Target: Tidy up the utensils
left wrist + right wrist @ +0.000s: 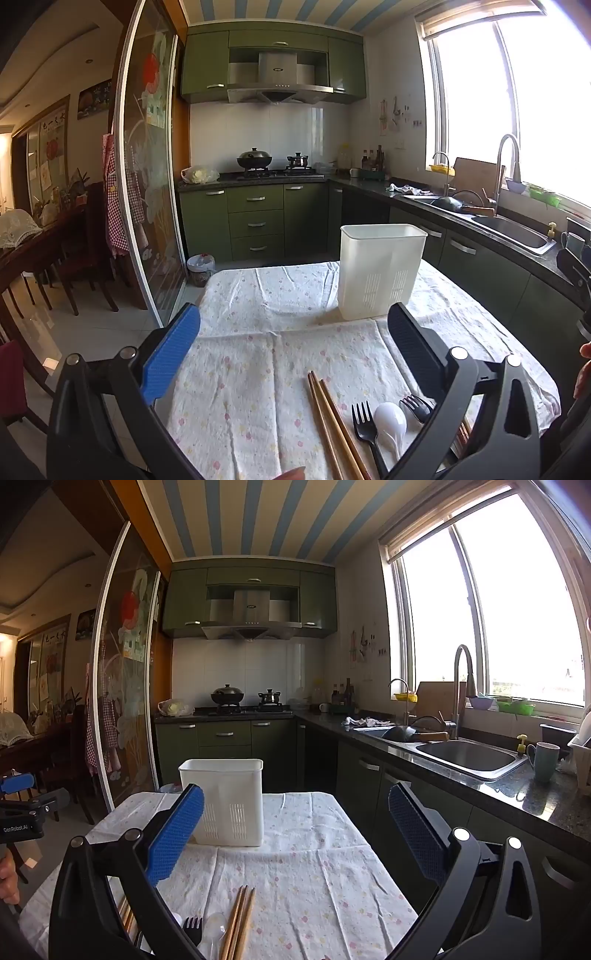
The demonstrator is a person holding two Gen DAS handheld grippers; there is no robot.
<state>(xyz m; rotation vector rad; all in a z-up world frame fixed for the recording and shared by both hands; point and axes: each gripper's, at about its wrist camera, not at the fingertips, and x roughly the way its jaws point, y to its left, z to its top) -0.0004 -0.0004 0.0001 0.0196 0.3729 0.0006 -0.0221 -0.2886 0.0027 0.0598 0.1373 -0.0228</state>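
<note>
A white slotted utensil holder [380,269] [225,801] stands upright at the far end of a table under a flowered cloth [258,295] [317,853]. Near the front edge lie wooden chopsticks [332,421] [238,923], a black fork [364,424] [192,928], a white spoon [389,421] and a second black fork [417,406]. A clear spoon [216,928] lies by the fork. My left gripper [294,314] hovers open above the cloth, holding nothing. My right gripper [295,797] is open and holds nothing, to the right of the holder.
A dark counter with a steel sink [517,232] [465,757] and tall tap runs along the right, close to the table. A glass sliding door [147,184] stands left, with dining chairs [85,266] beyond. A jar [201,267] sits on the floor past the table.
</note>
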